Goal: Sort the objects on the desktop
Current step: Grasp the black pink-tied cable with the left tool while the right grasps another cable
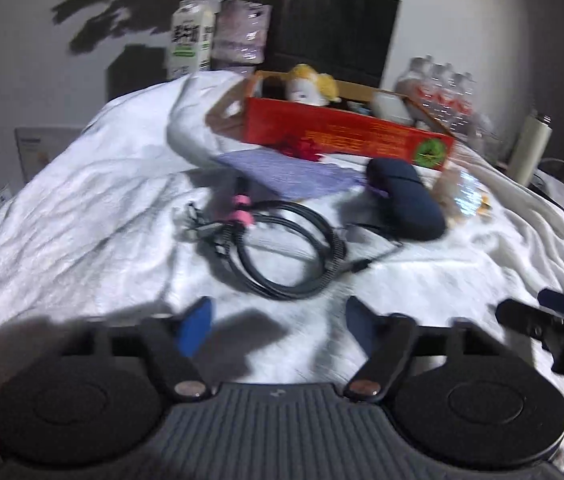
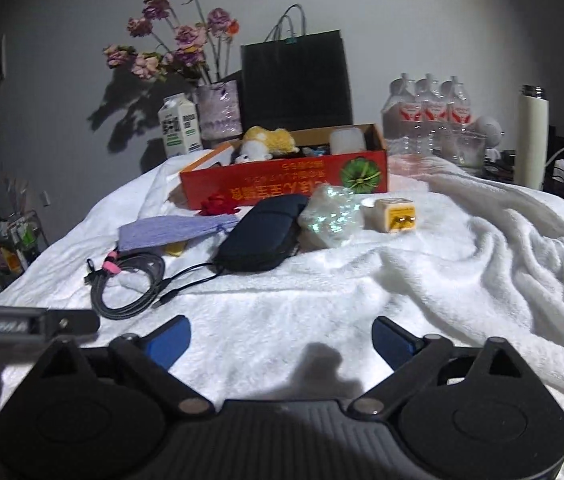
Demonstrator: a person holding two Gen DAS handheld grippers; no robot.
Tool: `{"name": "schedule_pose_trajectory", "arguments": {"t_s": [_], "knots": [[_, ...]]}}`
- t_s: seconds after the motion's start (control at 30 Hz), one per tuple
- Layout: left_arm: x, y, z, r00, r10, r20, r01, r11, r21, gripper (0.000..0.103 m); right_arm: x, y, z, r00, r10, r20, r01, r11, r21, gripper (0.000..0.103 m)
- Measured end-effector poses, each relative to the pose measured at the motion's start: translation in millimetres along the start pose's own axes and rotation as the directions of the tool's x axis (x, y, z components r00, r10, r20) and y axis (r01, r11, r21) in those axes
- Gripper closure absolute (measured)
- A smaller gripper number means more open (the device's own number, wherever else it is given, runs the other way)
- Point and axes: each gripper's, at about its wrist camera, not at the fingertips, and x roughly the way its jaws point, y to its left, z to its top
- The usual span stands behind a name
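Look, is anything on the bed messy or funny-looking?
Yes. The red box has its printing upside down in the right wrist view. The white blanket is rumpled into folds, and the black cable lies in a loose coil. Nothing looks spilled or broken.

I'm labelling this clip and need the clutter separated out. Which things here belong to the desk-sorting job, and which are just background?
Job: coiled cable, dark pouch, purple cloth, charger plug, red box.

Background: black bag, flowers, milk carton, water bottles.
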Motion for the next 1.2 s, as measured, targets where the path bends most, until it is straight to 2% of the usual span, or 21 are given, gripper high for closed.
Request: {"name": "schedule_pose_trajectory", "arguments": {"t_s": [0.17, 0.27, 0.33, 0.43, 0.53, 0.57, 0.67, 0.77, 0.83, 0.9, 0.97, 1.1, 1.17, 1.2], "knots": [[26, 16, 18, 1.0, 0.031, -0.002, -0.031, 0.999, -0.041, 0.053, 27, 16, 12, 0.993, 0.1, -0.057, -0.099, 0.995, 0.009, 0.05], [43, 23, 27, 0.999, 0.034, -0.003, -0.035, 0.997, -0.071, 0.056, 45, 31, 23, 0.984, 0.163, -0.065, -0.162, 0.987, 0.017, 0.054], [52, 24, 33, 0.999, 0.04, -0.008, -0.04, 0.998, -0.053, 0.056, 60, 41, 29, 0.985, 0.156, -0.075, -0.156, 0.988, 0.001, 0.054], [60, 21, 35, 0.998, 0.054, -0.019, -0.054, 0.998, -0.033, 0.063, 86, 46, 36, 0.985, 0.13, -0.113, -0.127, 0.991, 0.03, 0.064], [60, 20, 33, 0.997, 0.076, -0.009, -0.076, 0.997, -0.025, 0.085, 104, 44, 37, 0.987, 0.11, -0.12, -0.101, 0.992, 0.081, 0.067], [58, 20, 32, 0.996, 0.089, -0.008, -0.09, 0.996, -0.02, 0.087, 106, 46, 38, 0.988, 0.103, -0.116, -0.094, 0.992, 0.081, 0.07], [47, 20, 28, 0.997, 0.07, -0.011, -0.07, 0.997, -0.017, 0.087, 107, 59, 37, 0.993, 0.036, -0.109, -0.04, 0.999, -0.031, 0.093], [32, 20, 20, 0.999, 0.048, -0.014, -0.049, 0.999, -0.019, 0.088, 100, 69, 33, 0.995, -0.005, -0.102, -0.008, 0.992, -0.122, 0.096], [21, 21, 15, 0.999, 0.045, -0.016, -0.046, 0.999, -0.021, 0.088, 91, 69, 31, 0.996, -0.009, -0.094, -0.003, 0.992, -0.127, 0.096], [9, 23, 10, 0.999, 0.049, -0.014, -0.05, 0.999, -0.014, 0.088, 79, 67, 27, 0.996, -0.018, -0.086, 0.005, 0.99, -0.143, 0.103], [-1, 23, 6, 0.999, 0.05, -0.01, -0.05, 0.999, -0.008, 0.088, 68, 64, 20, 0.995, -0.032, -0.099, 0.016, 0.987, -0.161, 0.103], [-14, 20, 0, 0.999, 0.041, -0.006, -0.041, 0.999, -0.006, 0.088, 46, 49, 9, 0.992, -0.036, -0.117, 0.021, 0.992, -0.125, 0.103], [-15, 20, -2, 0.999, 0.037, -0.01, -0.038, 0.999, -0.018, 0.087, 40, 37, 10, 0.993, -0.031, -0.116, 0.025, 0.998, -0.053, 0.102], [-15, 20, -2, 0.999, 0.036, -0.011, -0.036, 0.999, -0.025, 0.087, 39, 30, 12, 0.993, 0.004, -0.115, -0.003, 1.0, 0.013, 0.096]]}}
